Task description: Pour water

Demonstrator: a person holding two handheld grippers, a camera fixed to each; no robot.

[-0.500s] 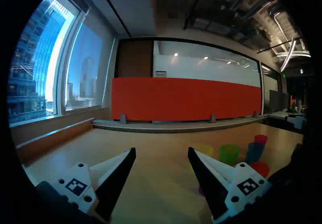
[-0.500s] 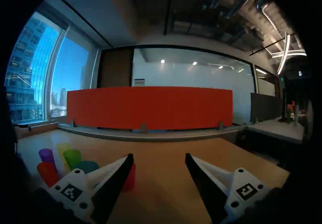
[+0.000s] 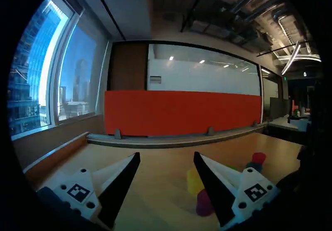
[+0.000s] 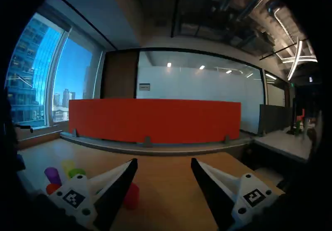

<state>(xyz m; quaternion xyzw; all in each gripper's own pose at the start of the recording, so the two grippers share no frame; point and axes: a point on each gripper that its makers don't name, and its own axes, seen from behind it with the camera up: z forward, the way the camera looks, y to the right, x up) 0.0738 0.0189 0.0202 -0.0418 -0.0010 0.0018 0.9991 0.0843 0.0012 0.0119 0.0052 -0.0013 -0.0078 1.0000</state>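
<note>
Left gripper (image 3: 166,153) lower centre, fingers apart, empty; yellow cup (image 3: 193,181) lower right on wooden table (image 3: 159,197). Right gripper (image 4: 164,160) fingers apart, empty; purple cup (image 4: 52,174) lower left.

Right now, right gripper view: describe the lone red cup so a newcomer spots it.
Start at the orange divider across the wooden table. Nearer, low on the left, coloured cups cluster. The red cup stands alone to their right, beside the right gripper.

Left tool (image 3: 166,153), two white wedge fingers (image 3: 107,173) with black inner faces, square black-and-white marker (image 3: 79,192) and screw holes (image 3: 83,170) on each, right tool (image 4: 164,160) alike
</note>
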